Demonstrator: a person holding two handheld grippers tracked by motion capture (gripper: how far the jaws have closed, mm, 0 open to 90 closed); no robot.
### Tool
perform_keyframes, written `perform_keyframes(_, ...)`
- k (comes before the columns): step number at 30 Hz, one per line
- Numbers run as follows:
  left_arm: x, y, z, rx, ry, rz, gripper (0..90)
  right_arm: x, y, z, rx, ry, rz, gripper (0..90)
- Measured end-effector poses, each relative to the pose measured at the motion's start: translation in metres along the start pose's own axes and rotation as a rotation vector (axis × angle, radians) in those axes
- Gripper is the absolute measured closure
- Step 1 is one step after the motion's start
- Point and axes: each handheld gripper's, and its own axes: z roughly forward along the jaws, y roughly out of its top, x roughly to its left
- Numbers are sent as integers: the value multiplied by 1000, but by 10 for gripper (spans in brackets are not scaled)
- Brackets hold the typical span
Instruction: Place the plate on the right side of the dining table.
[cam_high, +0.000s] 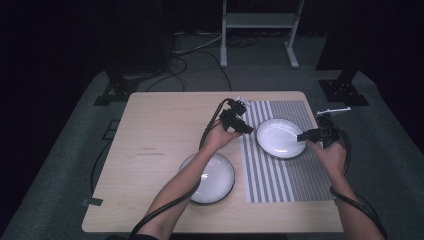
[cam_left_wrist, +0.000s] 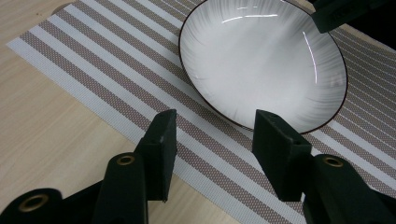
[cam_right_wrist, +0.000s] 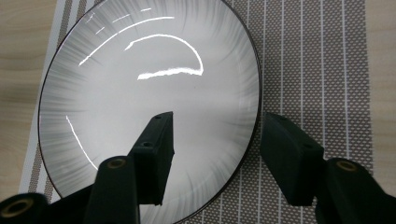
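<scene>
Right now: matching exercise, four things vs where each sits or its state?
1. far plate
2. near plate
3. placemat
4. left gripper

A. on bare table wood
B. open, nothing between the jaws
C. on the placemat
D. striped, flat on the table's right half

Pairs: 1-C, 2-A, 3-D, 4-B

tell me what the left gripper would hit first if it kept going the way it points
Probably the near rim of the white plate on the striped mat. The left gripper has its fingers apart with nothing between them, aimed at that rim. If it points lower than it looks, it would meet the mat first.
</scene>
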Motion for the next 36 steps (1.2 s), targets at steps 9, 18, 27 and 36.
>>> perform_keyframes(9,4,-17,-18,-13,4,-36,414,-1,-8,-3,10,34,-3,349)
perform_keyframes(18,8,-37,-34,-13,19,-63,370,3,-18,-2,19,61,-17,333)
perform_keyframes(27,10,-50,-50,-19,35,-76,305,7,-25,-3,13,77,-27,320)
perform_keyframes(36,14,-71,-76,-48,67,-100,242,12,-32,-6,-2,98,-41,316)
